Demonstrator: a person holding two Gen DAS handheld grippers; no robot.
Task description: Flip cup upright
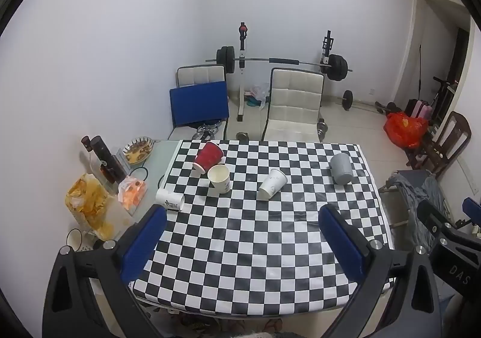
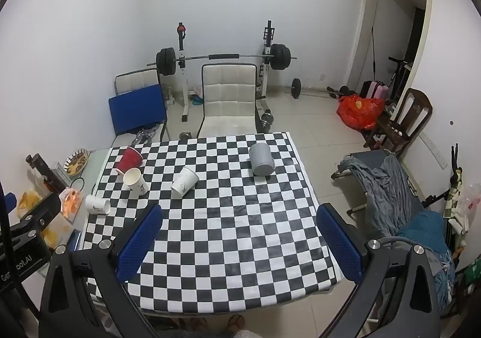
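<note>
1. Left hand-held gripper [image 1: 242,222]: lower foreground of the left wrist view, blue pads spread wide, nothing between them. It hovers above the near part of the desk, well short of every cup; judged to be poised ahead of an approach.

2. Right hand-held gripper [image 2: 239,220]: lower foreground of the right wrist view, likewise spread wide and empty, well apart from the cups.

3. Desk [image 1: 270,262]: chequered black-and-white cover, filling the centre of both views; near half bare.

4. White cup, leftmost [image 1: 170,200]: on its side at the cover's left edge, just beyond the left gripper's left pad in the frame. A candidate for righting.

5. Red cup [image 1: 209,156]: upper left of the cover, tipped over, mouth toward the lower left.

6. White cup, open mouth up [image 1: 219,178]: just in front of the red cup, seemingly touching it; looks upright or nearly so, so probably needs no work.

7. White cup, centre [image 1: 273,183]: tipped on its side, mouth toward the lower left, standing alone; judged the easiest reach.

8. Grey cup [image 1: 341,168]: upper right of the cover, appears mouth-down.

9. Snack bags [image 1: 90,205]: left margin, off the cover.
</note>
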